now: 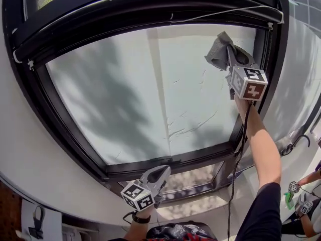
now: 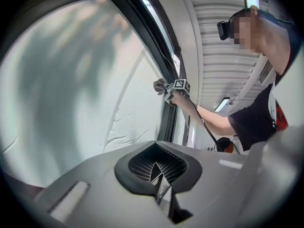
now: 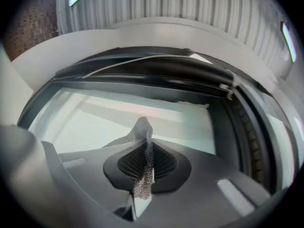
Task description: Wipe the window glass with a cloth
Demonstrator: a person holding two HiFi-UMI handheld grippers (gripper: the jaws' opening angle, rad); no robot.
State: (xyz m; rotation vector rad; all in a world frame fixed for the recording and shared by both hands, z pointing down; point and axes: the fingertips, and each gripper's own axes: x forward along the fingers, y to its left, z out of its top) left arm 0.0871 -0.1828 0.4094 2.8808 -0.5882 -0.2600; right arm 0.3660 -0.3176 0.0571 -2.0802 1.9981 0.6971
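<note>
Cloth (image 1: 218, 49) | pinched in the clenched jaws of right gripper (image 1: 229, 54), held high at top right of window glass (image 1: 140, 94) for wiping | left gripper (image 1: 159, 177) held low, likely out of the way, jaws closed on nothing

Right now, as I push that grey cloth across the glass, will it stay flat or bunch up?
Likely bunches: the cloth sits crumpled and folded in the right claw. Its mesh weave looks light, so probably little drag on the glass.

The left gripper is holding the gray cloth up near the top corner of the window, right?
No, it's the right gripper that pinches the gray cloth up there, as the right gripper view shows. The left gripper is shut on nothing.
</note>
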